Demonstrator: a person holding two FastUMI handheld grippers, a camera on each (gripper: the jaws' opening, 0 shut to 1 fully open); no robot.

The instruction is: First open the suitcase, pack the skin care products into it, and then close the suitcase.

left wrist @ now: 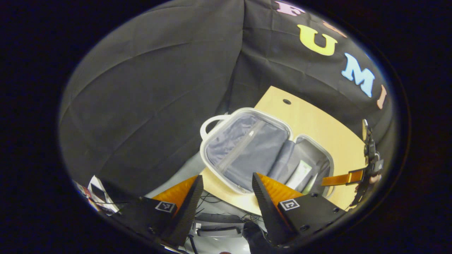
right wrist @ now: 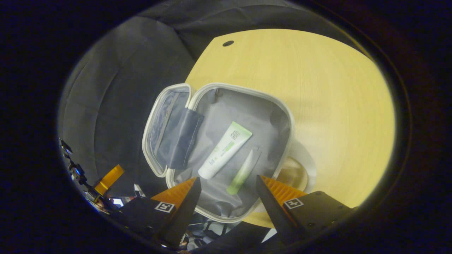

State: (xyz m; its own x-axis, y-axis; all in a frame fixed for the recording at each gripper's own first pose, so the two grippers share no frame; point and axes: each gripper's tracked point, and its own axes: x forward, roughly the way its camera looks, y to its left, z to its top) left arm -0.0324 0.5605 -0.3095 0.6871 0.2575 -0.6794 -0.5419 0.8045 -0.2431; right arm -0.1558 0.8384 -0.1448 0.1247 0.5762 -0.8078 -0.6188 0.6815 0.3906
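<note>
A small white-rimmed suitcase (right wrist: 282, 106) lies open on the round wooden table (right wrist: 317, 88). Its grey-lined lid (left wrist: 243, 148) is folded out flat, overhanging the table edge. In the base lie a white and green tube (right wrist: 226, 150) and a slimmer green tube (right wrist: 243, 173), side by side. A tube (left wrist: 300, 174) also shows in the base in the left gripper view. My right gripper (right wrist: 227, 178) hovers open above the near rim of the base, empty. My left gripper (left wrist: 227, 176) is open and empty above the lid's near edge.
The table's edge (left wrist: 226, 192) curves just under the lid, with cables and gear (left wrist: 215, 229) below it. The right gripper (left wrist: 367, 155) shows at the far right in the left gripper view. The left gripper (right wrist: 106, 180) shows low at the left in the right gripper view.
</note>
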